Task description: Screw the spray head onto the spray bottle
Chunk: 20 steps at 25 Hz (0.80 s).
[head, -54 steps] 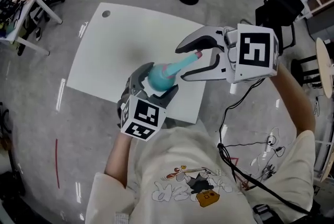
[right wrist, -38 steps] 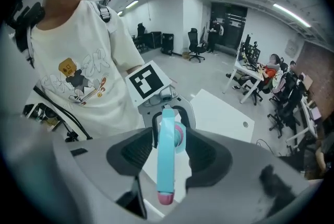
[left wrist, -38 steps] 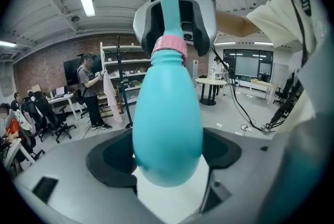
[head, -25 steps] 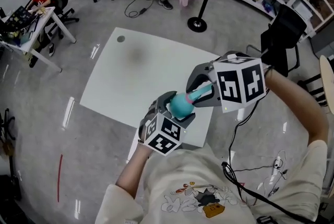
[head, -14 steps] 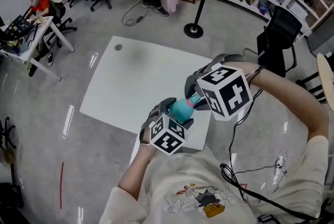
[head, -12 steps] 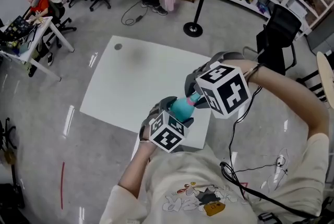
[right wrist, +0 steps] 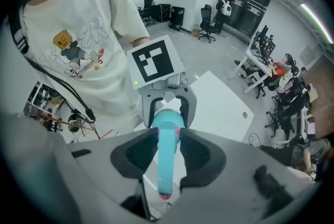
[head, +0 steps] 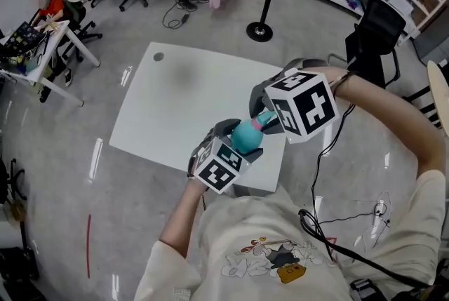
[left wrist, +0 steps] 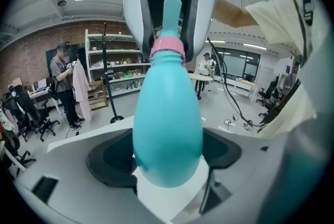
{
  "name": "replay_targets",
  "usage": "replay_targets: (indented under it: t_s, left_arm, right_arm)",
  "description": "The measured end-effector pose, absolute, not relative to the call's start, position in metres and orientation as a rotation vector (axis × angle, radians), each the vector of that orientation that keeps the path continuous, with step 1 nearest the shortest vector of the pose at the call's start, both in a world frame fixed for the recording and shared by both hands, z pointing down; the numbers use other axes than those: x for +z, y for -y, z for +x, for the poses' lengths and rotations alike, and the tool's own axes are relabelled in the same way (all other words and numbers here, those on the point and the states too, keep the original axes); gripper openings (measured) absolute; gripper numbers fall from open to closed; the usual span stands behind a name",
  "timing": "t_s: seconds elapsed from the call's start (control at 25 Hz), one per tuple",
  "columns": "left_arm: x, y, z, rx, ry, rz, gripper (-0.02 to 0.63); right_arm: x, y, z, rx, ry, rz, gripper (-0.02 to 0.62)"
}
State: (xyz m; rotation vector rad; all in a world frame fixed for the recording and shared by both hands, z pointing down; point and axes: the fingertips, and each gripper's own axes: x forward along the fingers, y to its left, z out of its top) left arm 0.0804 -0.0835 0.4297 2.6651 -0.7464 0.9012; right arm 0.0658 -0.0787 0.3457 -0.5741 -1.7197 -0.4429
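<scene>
A teal pear-shaped spray bottle point(head: 245, 136) is held up above the white table's point(head: 175, 103) near edge. My left gripper point(head: 235, 144) is shut on its round body point(left wrist: 167, 118), the pads pressing both sides. A pink collar point(left wrist: 167, 50) joins the bottle to the slim teal spray head point(left wrist: 172, 11). My right gripper point(head: 266, 121) faces the left one and is shut on the spray head point(right wrist: 166, 160), its pads gripping near the collar point(right wrist: 167, 131). The left gripper point(right wrist: 166, 100) shows just beyond the bottle. The head's tip is hidden inside the right jaws.
A black stanchion base point(head: 259, 31) stands beyond the table. A black chair point(head: 375, 26) is at the right. A black cable point(head: 319, 159) hangs from my right gripper. Desks, chairs and a seated person point(head: 49, 8) are at the far left.
The right gripper, at first wide around the spray head's tip, has closed on it and its marker cube has turned. Both grippers have come closer together; little differs over the last half second.
</scene>
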Motion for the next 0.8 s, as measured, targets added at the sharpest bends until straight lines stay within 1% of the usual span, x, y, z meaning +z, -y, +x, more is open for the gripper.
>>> replay_targets:
  t_s: [0.2,0.44,0.8]
  left_arm:
    - [0.420,0.085,0.084,0.818,0.749,2.685,0.388]
    - [0.420,0.085,0.080,0.845,0.749,2.702,0.388]
    - [0.438,0.081,0.090,0.987,0.580,2.534,0.388]
  right_arm:
    - [0.336,0.082,0.066,-0.353,1.797,-0.559,0.129]
    - [0.334,0.079,0.061,-0.301,1.817,-0.607,0.129]
    - [0.351,0.091,0.075,-0.641,1.520,-0.613,0.129]
